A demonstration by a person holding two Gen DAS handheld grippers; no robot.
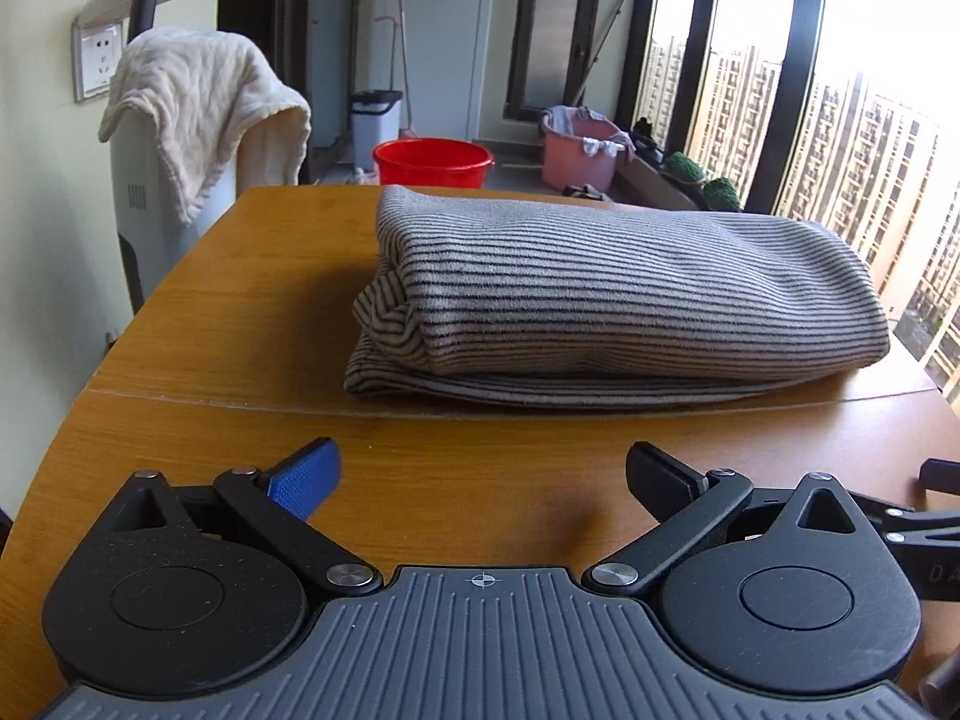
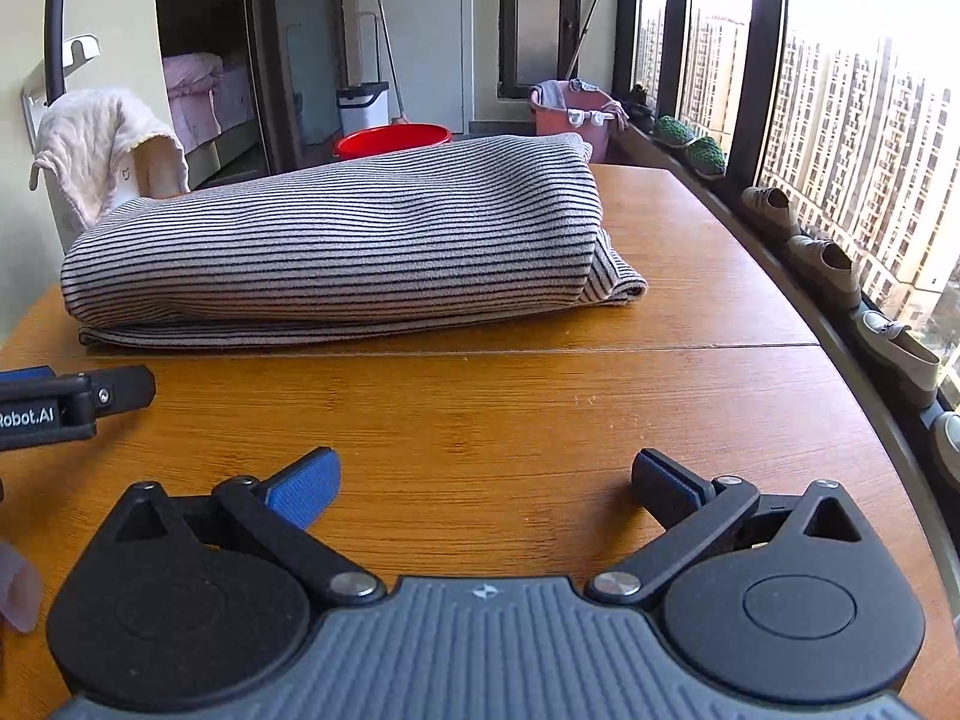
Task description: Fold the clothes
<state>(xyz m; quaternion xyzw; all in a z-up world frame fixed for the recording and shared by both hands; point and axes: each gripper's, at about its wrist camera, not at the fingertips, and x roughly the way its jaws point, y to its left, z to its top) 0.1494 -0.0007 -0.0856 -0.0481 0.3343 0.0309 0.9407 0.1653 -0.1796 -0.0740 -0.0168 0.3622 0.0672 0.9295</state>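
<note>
Two blue-padded fingers of the left gripper (image 1: pixel 483 480) are spread wide and hold nothing. The striped garment (image 1: pixel 618 294) lies folded on the wooden table (image 1: pixel 240 276), ahead of it.

From the right wrist, the right gripper (image 2: pixel 486 483) is wide and empty too. Leave the neat bundle alone.

My left gripper (image 1: pixel 483 477) and right gripper (image 2: pixel 486 480) hover side by side above the desk's (image 2: pixel 480 408) near edge, jaws spread wide, gripping nothing.

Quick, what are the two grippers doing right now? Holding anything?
Left gripper: open, holding nothing.
Right gripper: open, holding nothing.
The striped garment lies folded on the table.
</note>
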